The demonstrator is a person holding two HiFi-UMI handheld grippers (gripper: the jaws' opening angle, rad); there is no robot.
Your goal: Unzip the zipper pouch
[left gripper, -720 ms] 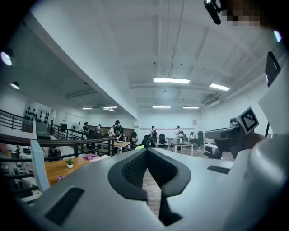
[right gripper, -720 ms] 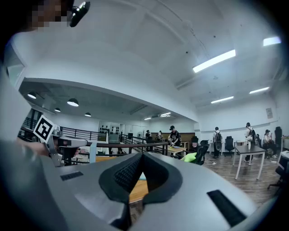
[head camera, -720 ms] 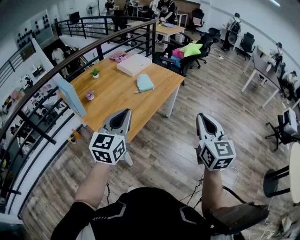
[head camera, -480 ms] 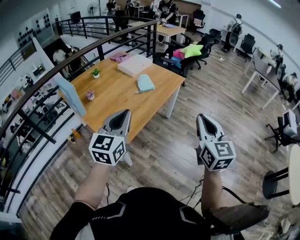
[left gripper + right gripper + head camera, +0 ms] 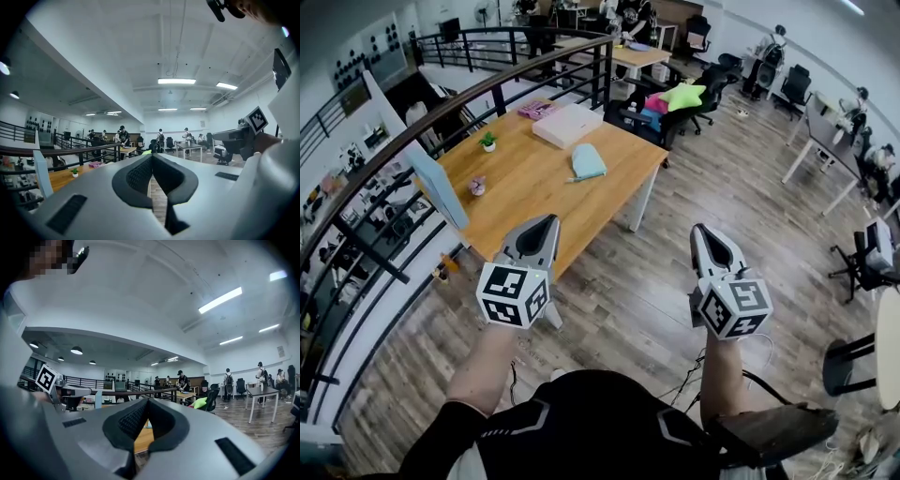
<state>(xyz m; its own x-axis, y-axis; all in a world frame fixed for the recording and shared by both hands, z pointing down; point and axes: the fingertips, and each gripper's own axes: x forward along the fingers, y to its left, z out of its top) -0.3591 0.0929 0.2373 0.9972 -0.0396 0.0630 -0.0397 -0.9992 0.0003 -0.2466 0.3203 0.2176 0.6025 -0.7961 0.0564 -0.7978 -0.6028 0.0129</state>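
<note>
I'm holding left gripper and right gripper level, ribbed jaws pressed together, empty; soft teal zipper pouch lying flat on smooth wooden table.

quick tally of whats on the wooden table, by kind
zipper pouch, light blue: 1
white flat box: 1
pink flat item: 1
small potted plant: 1
small pink object: 1
upright pale blue panel at the table's edge: 1
total on the table: 6
</note>
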